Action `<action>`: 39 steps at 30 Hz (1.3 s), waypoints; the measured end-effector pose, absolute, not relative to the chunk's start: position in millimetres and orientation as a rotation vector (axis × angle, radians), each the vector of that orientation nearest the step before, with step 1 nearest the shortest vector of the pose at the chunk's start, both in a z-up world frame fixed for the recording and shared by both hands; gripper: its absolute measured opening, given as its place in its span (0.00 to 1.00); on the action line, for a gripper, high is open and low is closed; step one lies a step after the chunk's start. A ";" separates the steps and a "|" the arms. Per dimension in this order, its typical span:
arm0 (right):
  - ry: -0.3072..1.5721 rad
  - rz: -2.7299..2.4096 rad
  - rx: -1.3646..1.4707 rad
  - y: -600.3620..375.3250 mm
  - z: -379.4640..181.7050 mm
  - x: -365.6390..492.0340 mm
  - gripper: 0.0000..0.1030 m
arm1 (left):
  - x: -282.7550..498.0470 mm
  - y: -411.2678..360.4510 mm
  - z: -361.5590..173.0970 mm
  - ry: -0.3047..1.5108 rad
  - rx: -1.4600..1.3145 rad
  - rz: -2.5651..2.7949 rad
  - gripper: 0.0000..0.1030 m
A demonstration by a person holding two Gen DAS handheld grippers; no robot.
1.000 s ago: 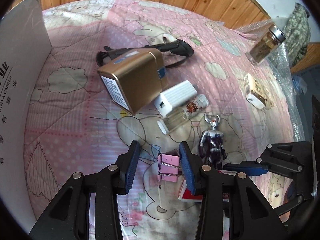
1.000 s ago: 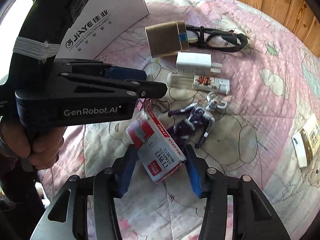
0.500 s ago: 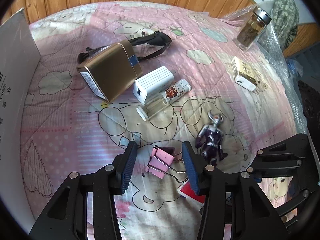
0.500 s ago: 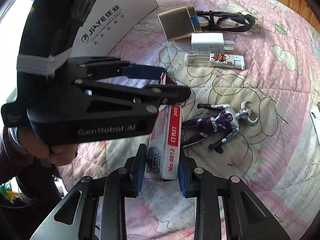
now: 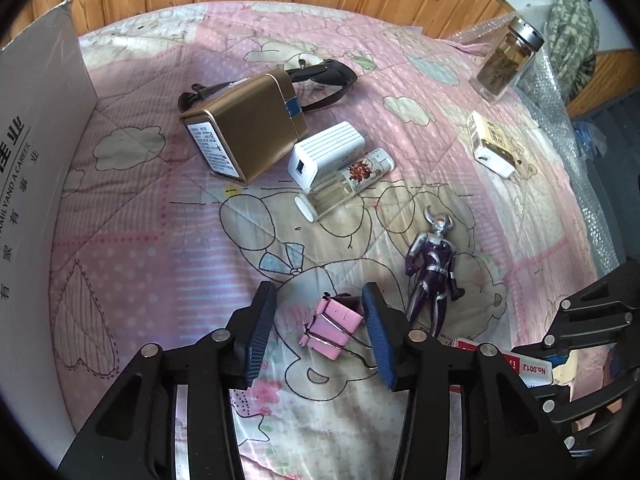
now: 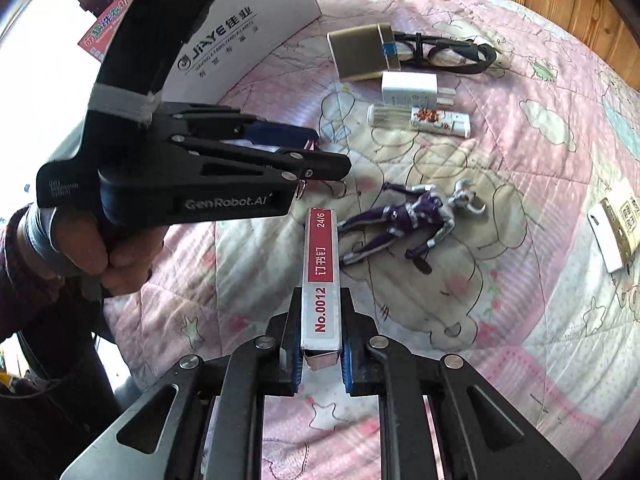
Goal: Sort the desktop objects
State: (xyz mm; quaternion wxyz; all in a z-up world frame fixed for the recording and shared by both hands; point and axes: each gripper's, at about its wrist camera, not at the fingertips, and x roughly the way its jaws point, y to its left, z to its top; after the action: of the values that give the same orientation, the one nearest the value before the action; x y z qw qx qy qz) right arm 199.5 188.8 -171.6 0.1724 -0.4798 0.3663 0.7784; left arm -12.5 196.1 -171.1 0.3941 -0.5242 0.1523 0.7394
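Observation:
My left gripper point(image 5: 320, 336) is open, its fingers on either side of a pink binder clip point(image 5: 331, 328) that lies on the pink quilt. My right gripper point(image 6: 320, 360) is shut on a red and white staple box point(image 6: 321, 276), held on edge just above the quilt. The staple box also shows at the lower right of the left wrist view point(image 5: 520, 364). The left gripper appears in the right wrist view point(image 6: 316, 152), held by a hand. A purple toy figure point(image 5: 434, 268) lies just right of the clip and beyond the staple box point(image 6: 408, 220).
Further back lie a gold box point(image 5: 244, 136), black glasses point(image 5: 324, 80), a white charger point(image 5: 326, 154) and a small clear bottle point(image 5: 348, 184). A white carton wall point(image 5: 36, 184) stands at the left. A glass jar point(image 5: 506, 64) and a small cream box point(image 5: 492, 144) sit at the right.
My right gripper has closed on the staple box and turned it on edge. My left gripper has drawn back slightly, still open around the pink clip.

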 end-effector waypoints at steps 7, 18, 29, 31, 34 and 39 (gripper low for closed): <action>1.066 2.195 -1.356 185.5 -185.5 190.7 0.16 | -7.3 192.3 -169.8 0.373 -1.318 1.883 0.47; 1.035 2.178 -1.371 172.6 -188.3 196.0 0.15 | 5.7 194.6 -171.2 0.401 -1.271 1.863 0.52; 1.010 2.163 -1.331 171.4 -181.6 203.7 0.15 | -1.3 198.0 -173.2 0.450 -1.206 1.951 0.21; 1.002 2.162 -1.313 171.7 -177.9 206.0 0.15 | -2.6 193.5 -170.7 0.435 -1.214 1.955 0.20; 0.993 2.165 -1.295 172.0 -173.6 208.8 0.15 | -0.5 188.5 -163.7 0.425 -1.200 1.967 0.20; 0.973 2.169 -1.275 151.3 -169.3 196.2 0.15 | 0.2 181.3 -145.4 0.391 -1.174 1.994 0.20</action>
State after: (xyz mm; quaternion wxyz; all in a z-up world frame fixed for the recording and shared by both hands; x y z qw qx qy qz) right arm 196.2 151.3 -169.3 0.2200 -0.4609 0.3520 0.7844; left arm 0.2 181.3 -145.4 0.3870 -0.4613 0.1538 0.7834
